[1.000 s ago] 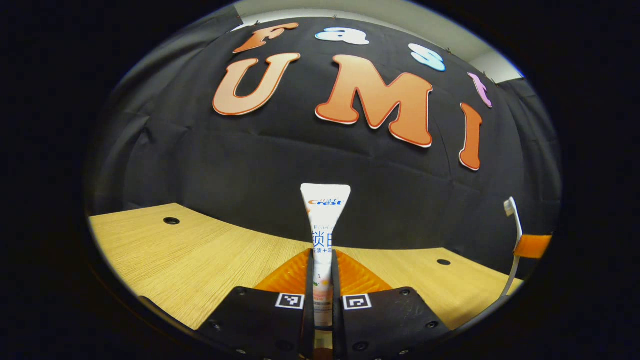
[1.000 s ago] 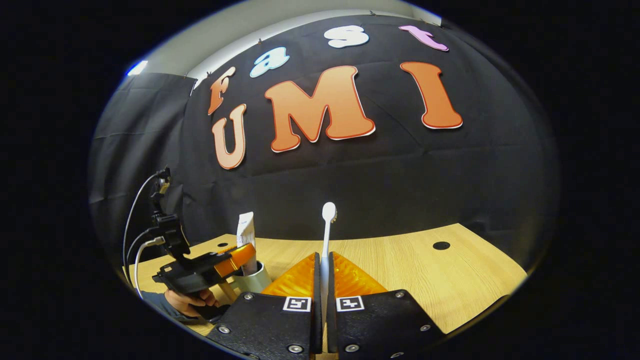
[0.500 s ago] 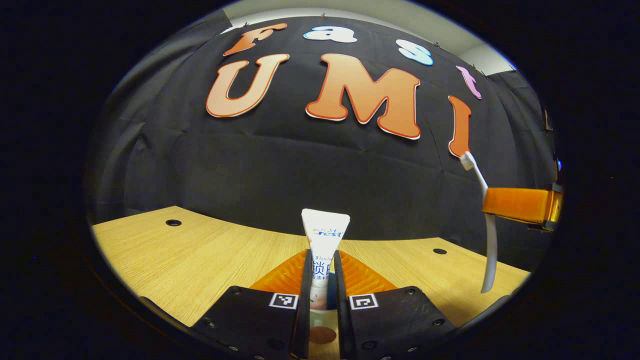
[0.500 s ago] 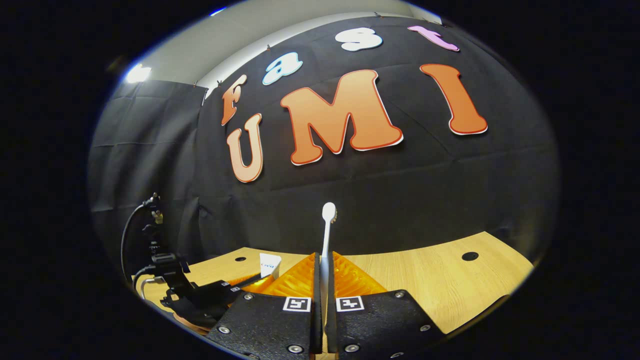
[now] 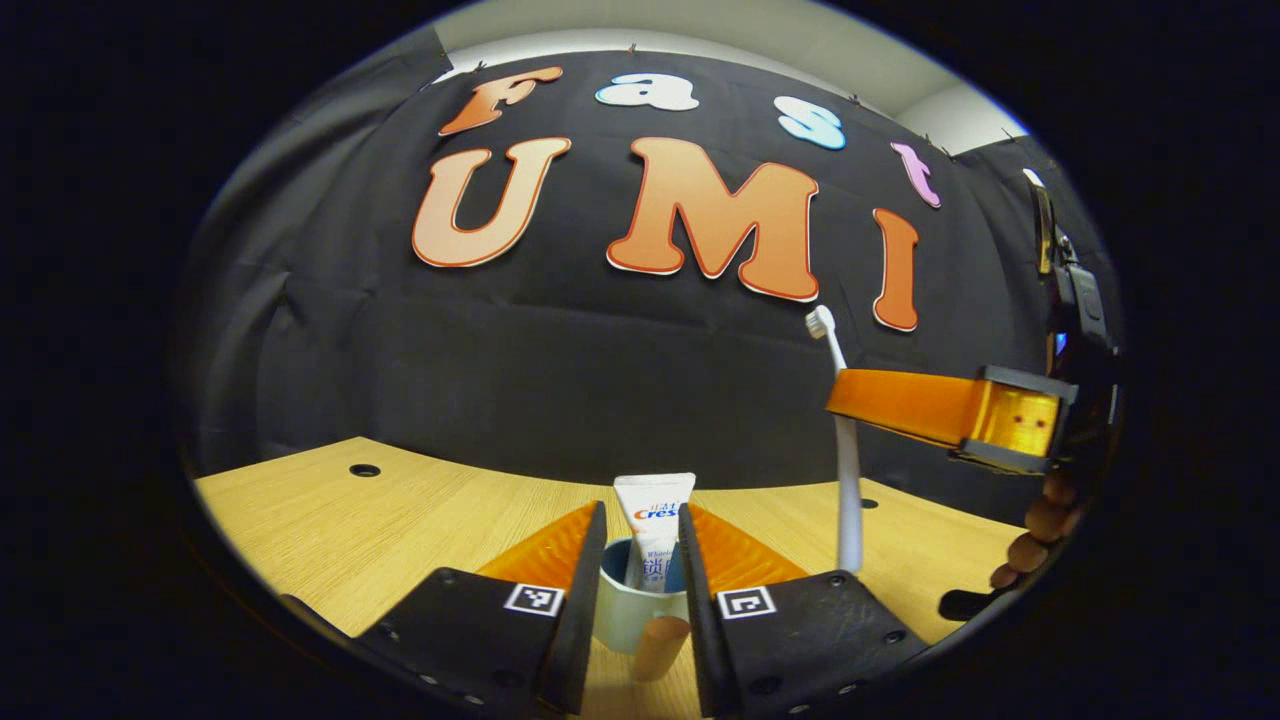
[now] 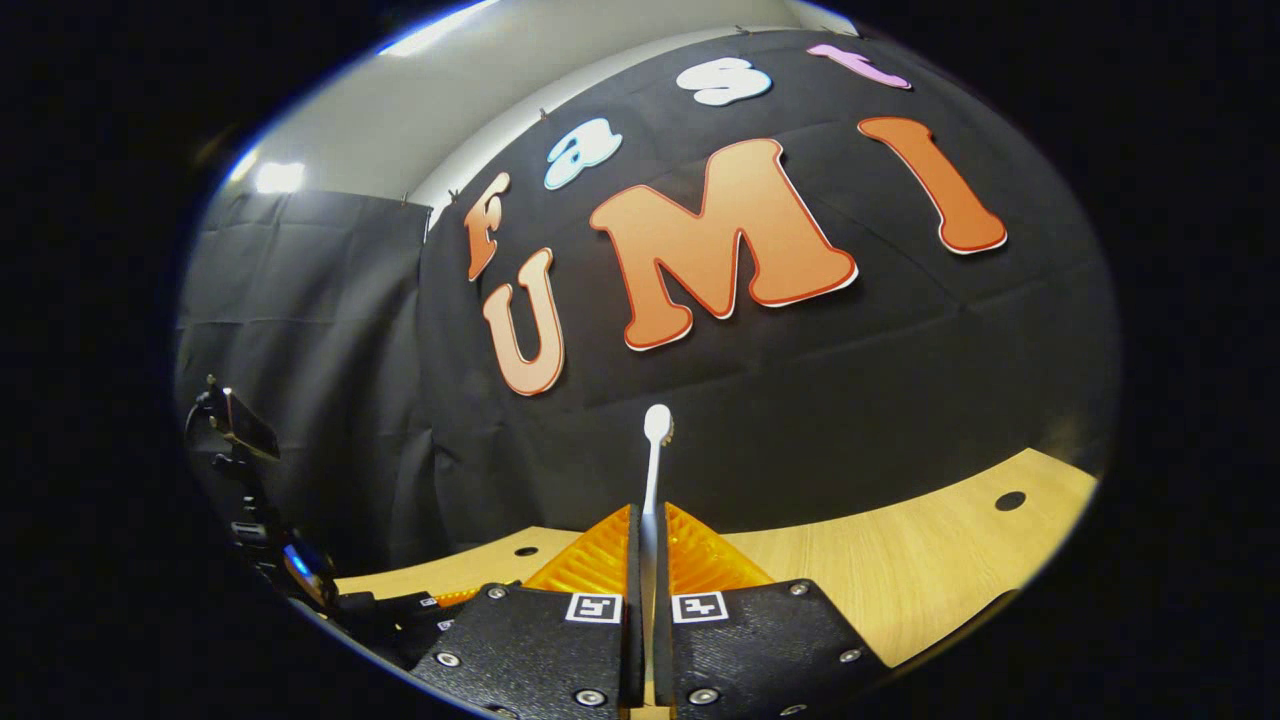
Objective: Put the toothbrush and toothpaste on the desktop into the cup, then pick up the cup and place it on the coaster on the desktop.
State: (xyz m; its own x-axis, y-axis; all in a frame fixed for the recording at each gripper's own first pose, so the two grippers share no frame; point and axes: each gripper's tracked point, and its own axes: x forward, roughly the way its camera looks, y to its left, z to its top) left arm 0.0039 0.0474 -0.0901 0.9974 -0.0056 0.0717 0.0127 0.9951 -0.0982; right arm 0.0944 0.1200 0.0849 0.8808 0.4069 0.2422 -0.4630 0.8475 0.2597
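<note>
Compared with half a second back, the left gripper has spread its fingers and the toothpaste now stands in the cup, crimped end up, no longer pinched. The right gripper has also swung in closer, so the toothbrush now hangs near the cup, off to its right in the left gripper view.

Left gripper fingers are parted with the cup sitting between them on the desktop, and they don't look like they're pressing on anything. In the right gripper view, the right gripper is clamped on the toothbrush handle, bristle head pointing up.

Handling-wise, I'd guess the toothbrush is light, stiff and kind of slick plastic, so a mid-handle pinch like this one seems right, with the bare lower end free to drop into the cup. The tube is soft and squashy, better held gently by its flat sides. The cup looks rigid and light; grabbing across the wall or rim should work, though it could tip with tall stuff leaning in it.

Hard to make out: the cup's base is cut off behind the left gripper's body, and there's a brownish thing right in front of the cup I can't identify, maybe a handle. Can't spot the coaster for sure. Toothbrush's lower tip is hidden too.
</note>
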